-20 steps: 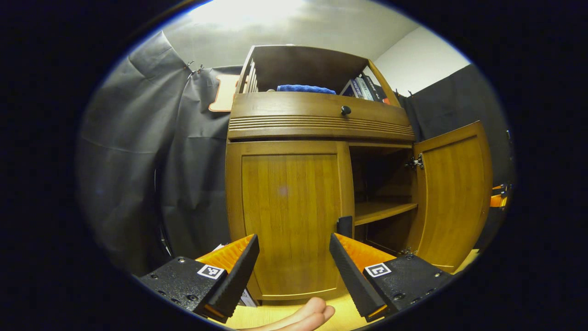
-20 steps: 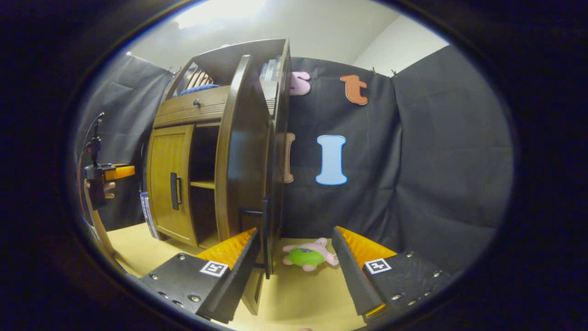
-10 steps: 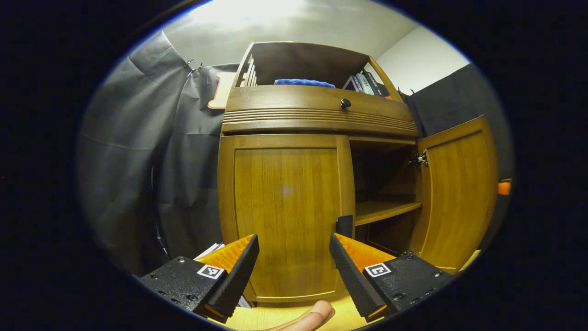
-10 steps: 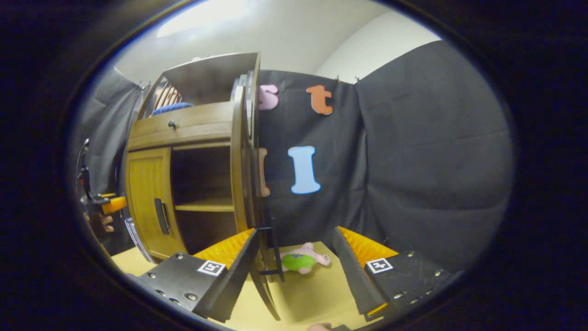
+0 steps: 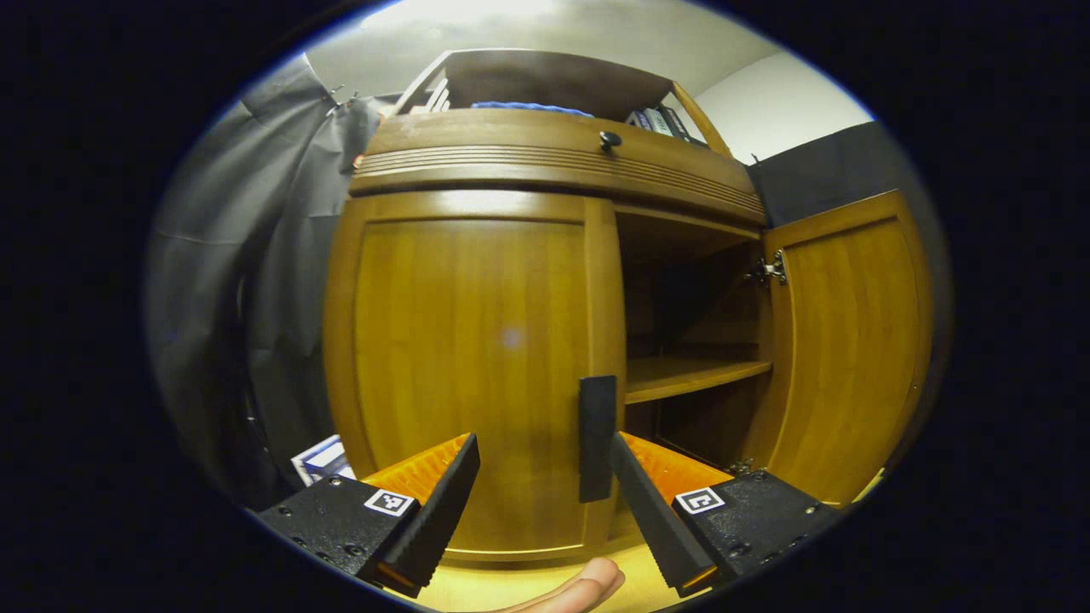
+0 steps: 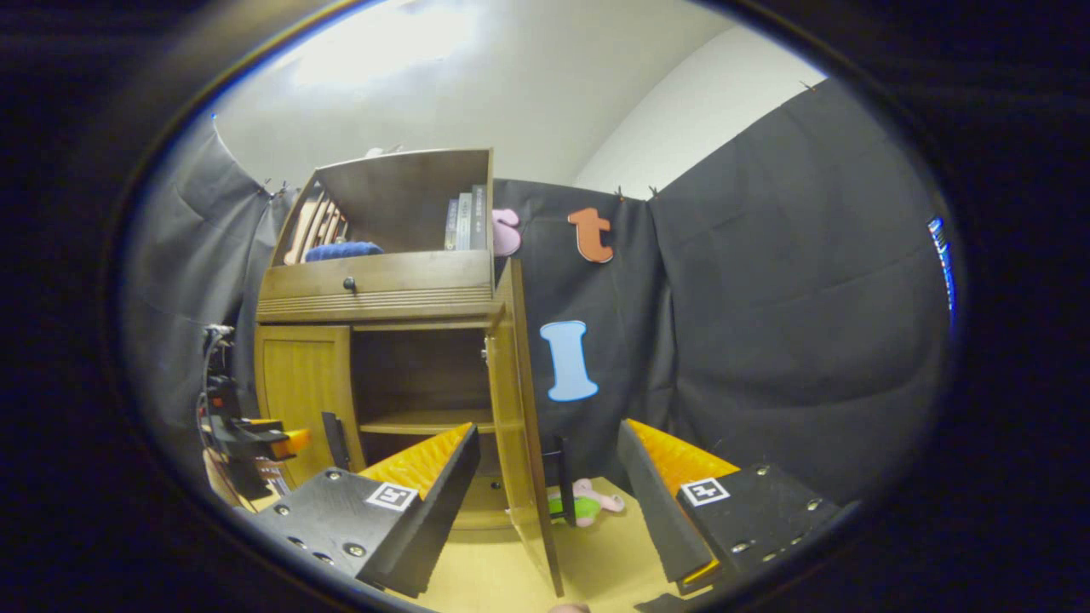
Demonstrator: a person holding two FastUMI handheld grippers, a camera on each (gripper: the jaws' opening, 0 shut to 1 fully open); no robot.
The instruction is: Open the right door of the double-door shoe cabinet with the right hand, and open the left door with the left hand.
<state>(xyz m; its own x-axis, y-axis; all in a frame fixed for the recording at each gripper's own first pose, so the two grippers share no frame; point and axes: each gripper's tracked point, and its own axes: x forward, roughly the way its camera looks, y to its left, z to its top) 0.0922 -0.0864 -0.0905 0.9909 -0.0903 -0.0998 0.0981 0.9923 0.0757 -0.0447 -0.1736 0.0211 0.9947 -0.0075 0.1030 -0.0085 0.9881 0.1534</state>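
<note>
The wooden shoe cabinet [image 5: 553, 162] stands close ahead in the left gripper view. Its left door [image 5: 468, 358] is closed, and that door's black handle [image 5: 596, 438] stands between the fingers of my left gripper [image 5: 543, 451], nearer the right finger. The left gripper is open and not touching the handle. The right door [image 5: 843, 340] is swung wide open. In the right gripper view this right door [image 6: 518, 426] shows edge-on, with its black handle [image 6: 559, 481] beyond my right gripper [image 6: 547, 434], which is open and holds nothing. The left gripper [image 6: 272, 438] shows by the left door [image 6: 298, 383].
Inside the open half is a wooden shelf [image 5: 690, 375]. Above the doors runs a drawer with a dark knob [image 5: 610, 139], and over it lie a blue cloth [image 5: 528, 107] and books [image 5: 656, 121]. A plush toy [image 6: 592, 504] lies on the floor right of the cabinet. A fingertip [image 5: 588, 587] shows at the bottom.
My left gripper has moved in towards the left door, and its handle now stands between the fingers. My right gripper has drawn back from the right door, which has swung wider.
</note>
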